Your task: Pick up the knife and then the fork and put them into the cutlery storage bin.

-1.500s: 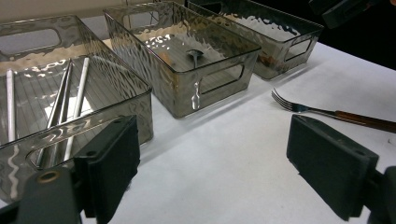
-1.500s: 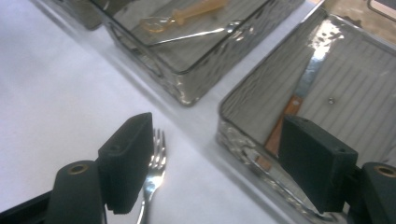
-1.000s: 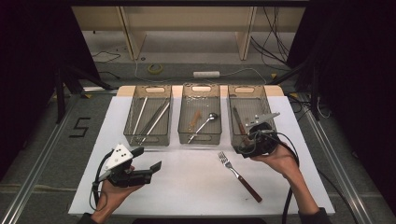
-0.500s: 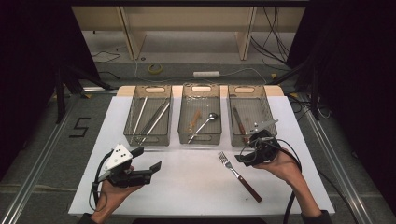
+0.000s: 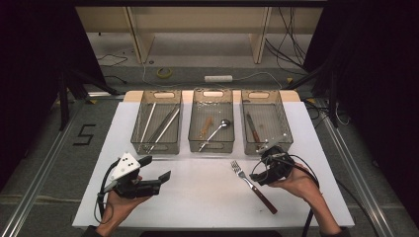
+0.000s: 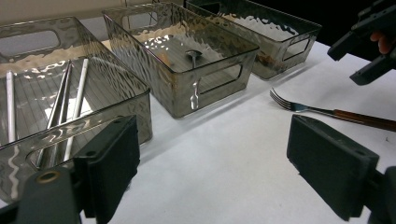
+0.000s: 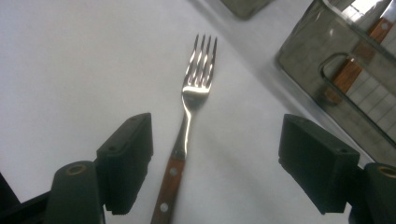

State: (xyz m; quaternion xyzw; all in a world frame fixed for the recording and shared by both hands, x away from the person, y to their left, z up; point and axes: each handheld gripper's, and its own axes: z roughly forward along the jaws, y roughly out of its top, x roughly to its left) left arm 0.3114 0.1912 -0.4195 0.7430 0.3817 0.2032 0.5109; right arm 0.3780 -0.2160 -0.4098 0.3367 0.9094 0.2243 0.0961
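Fork (image 5: 253,183) lies flat on the white tabletop (image 5: 197,197), tines toward the bins, wooden handle toward my side, running diagonally toward my right. It is free of both grippers.

My right gripper (image 5: 267,168) hovers just beside the fork at its right, in front of the right bin (image 5: 266,123). Jaws spread wide, nothing between the pads. In the right gripper view the fork (image 7: 187,126) sits between the two jaws, nearer the left one, tines pointing away; handle rivets visible at the bottom edge. Whether the pads touch the tabletop, I cannot tell.

My left gripper (image 5: 153,175) is held well apart from the fork, over the near left part of the tabletop, in front of the left bin (image 5: 157,123). Jaws released, empty. In the left gripper view the fork (image 6: 327,111) lies to the right beyond my jaw, with the right gripper (image 6: 369,44) above it.

Bins: three clear smoky bins in a row at the far side.
- left bin: long thin metal utensils (image 5: 160,126), type unclear.
- middle bin (image 5: 212,123): spoon (image 5: 215,133) lying diagonally.
- right bin: knife (image 5: 252,127) with a wooden handle.
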